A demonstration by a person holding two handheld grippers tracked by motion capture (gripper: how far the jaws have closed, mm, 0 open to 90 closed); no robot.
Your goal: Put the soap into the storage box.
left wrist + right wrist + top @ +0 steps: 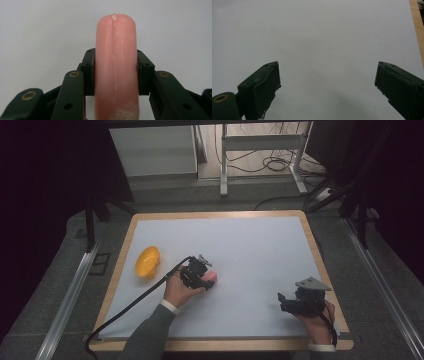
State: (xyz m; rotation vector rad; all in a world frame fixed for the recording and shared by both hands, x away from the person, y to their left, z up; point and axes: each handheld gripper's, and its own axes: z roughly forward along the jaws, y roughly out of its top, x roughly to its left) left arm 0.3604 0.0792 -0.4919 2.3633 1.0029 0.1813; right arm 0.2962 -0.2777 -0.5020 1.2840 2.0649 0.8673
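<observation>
Left gripper [115,75] is clamped on the pink sausage [115,62]: both pads press its sides around mid-length, rounded tip sticking out past the jaws, lower end running back between the jaw arms. In the high view the left gripper [202,275] sits low over the white mat [260,250], left of centre, sausage [212,278] poking out toward the table's middle. Can't tell whether it's lifted yet or resting on the mat.

Right gripper [327,87] has its jaws spread wide, nothing between them, just bare mat ahead. It's parked near the right front corner [295,302], well apart from the work.

To do this step well, I'd say: lift straight up, keep the squeeze steady. The skin looks smooth, probably slippery, and the thing is round, so it could roll or slide out along its length if tilted. Keep it level.

Farther back-left on the mat: orange bowl [147,262], near the mat's left edge, a likely drop spot.

No brands, labels or readable writing anywhere.
</observation>
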